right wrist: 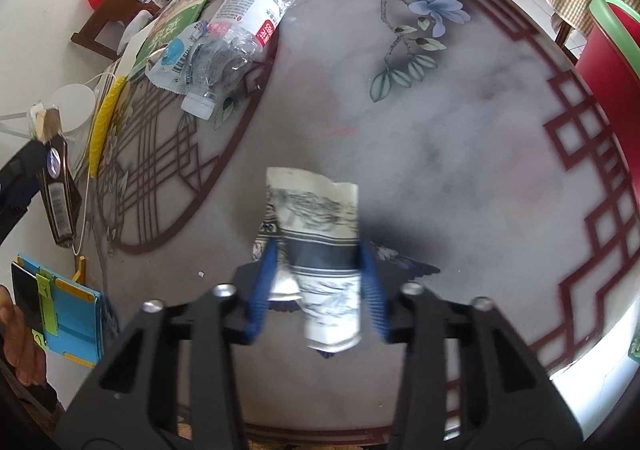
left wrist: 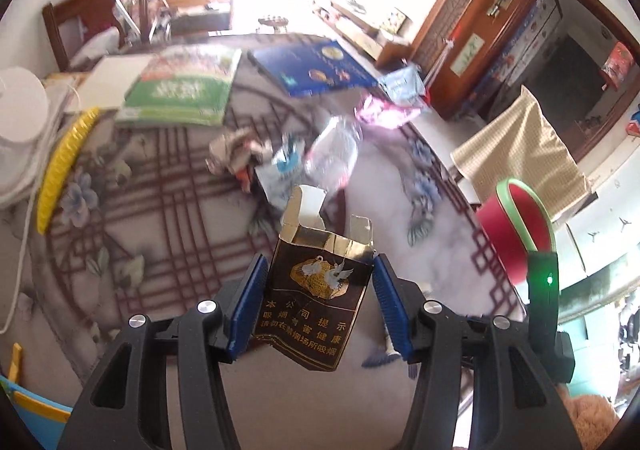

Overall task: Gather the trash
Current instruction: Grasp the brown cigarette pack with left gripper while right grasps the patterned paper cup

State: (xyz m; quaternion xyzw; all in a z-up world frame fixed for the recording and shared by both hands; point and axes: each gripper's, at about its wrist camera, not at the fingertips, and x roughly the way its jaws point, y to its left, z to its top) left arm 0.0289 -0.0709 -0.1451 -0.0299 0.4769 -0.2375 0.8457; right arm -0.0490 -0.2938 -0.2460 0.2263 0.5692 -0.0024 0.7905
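My left gripper [left wrist: 318,292] is shut on a black and gold cigarette pack [left wrist: 316,290] with a torn-open top, held above the flower-patterned table [left wrist: 160,250]. The right wrist view shows the same pack [right wrist: 60,190] hanging at the far left. My right gripper [right wrist: 318,284] is shut on a crumpled paper cup [right wrist: 324,246] with an ink print and a dark band, low over the table [right wrist: 440,130]. Further back lie a crushed plastic bottle [right wrist: 248,22], a blue-white wrapper [right wrist: 176,58], a pink wrapper [left wrist: 384,110] and a crumpled wad [left wrist: 236,154]. A red bin with a green rim [left wrist: 516,226] stands beyond the table's right edge.
A green book [left wrist: 180,90], a blue book [left wrist: 316,66], a yellow ribbed strip [left wrist: 64,166] and a white round lamp base [left wrist: 20,98] sit at the table's far and left sides. A blue box [right wrist: 72,314] and a person's hand [right wrist: 20,346] are at lower left. A checked cloth [left wrist: 516,150] hangs behind the bin.
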